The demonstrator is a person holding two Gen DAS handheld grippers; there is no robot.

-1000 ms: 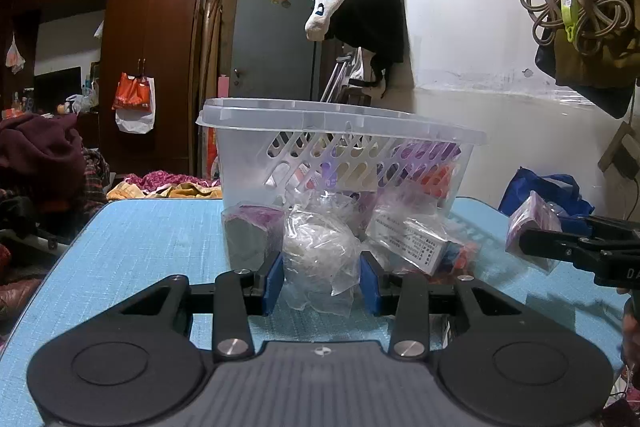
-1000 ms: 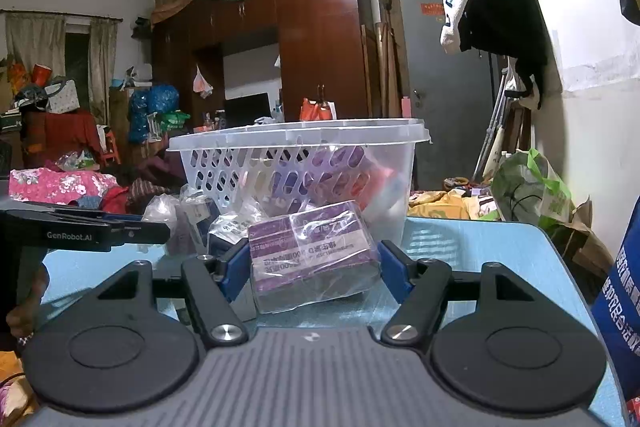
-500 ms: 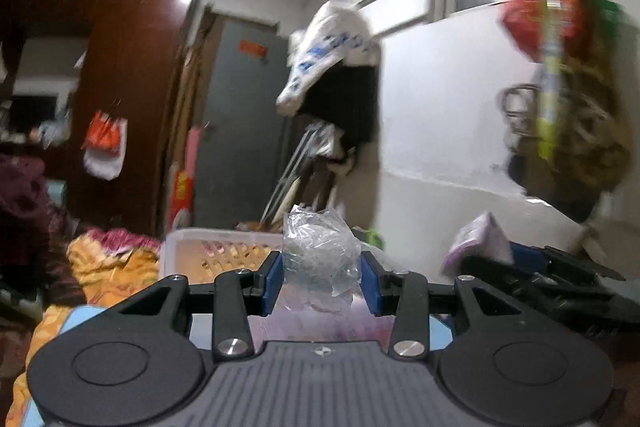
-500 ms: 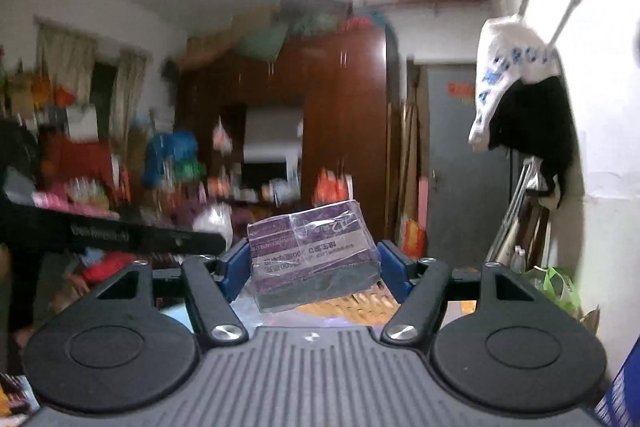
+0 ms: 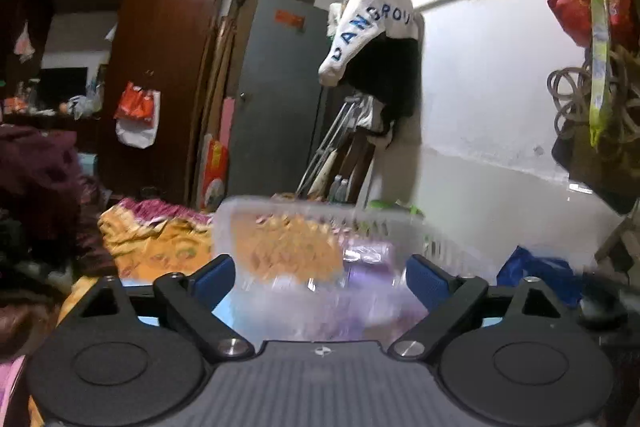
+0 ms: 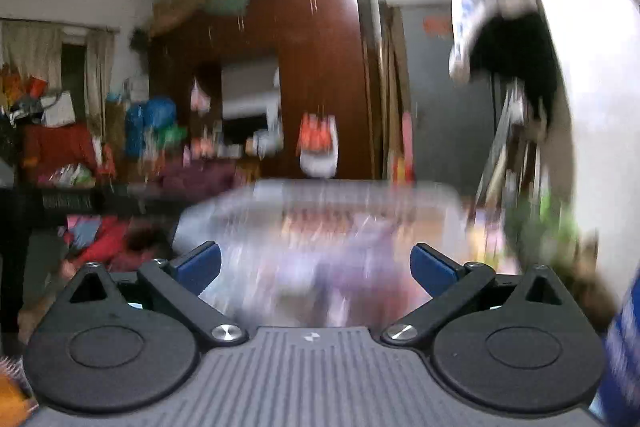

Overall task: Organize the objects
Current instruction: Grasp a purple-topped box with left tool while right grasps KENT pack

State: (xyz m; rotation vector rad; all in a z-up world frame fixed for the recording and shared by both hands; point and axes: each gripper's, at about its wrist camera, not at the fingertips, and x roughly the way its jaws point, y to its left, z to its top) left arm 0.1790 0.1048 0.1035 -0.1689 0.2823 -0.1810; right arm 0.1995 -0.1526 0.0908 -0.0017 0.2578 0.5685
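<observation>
Left wrist view: left hand-held gripper (image 5: 320, 277) hangs over the clear plastic slotted basket (image 5: 280, 205), its 2 blue pads spreading apart with nothing pressed between them; released.
Basket contents, left view: blurred clear wrapping and a purple plastic-wrapped packet (image 5: 370, 267) lie below the pads, inside the basket as far as the blur allows.
Right wrist view: right hand-held gripper (image 6: 316, 267) also stands above the same basket (image 6: 352, 189), jaws opening to full width, gripping nothing.
Basket contents, right view: smeared purple and white shapes show between the pads, lower down; which item is which I cannot tell.
Step in hand: dropping 1 item from each side into the basket, judged from the wide jaws over it.
Next move: likely drawing both grippers back and down to the table for whatever remains; the table itself is barely in view, so remaining items cannot be counted.
</observation>
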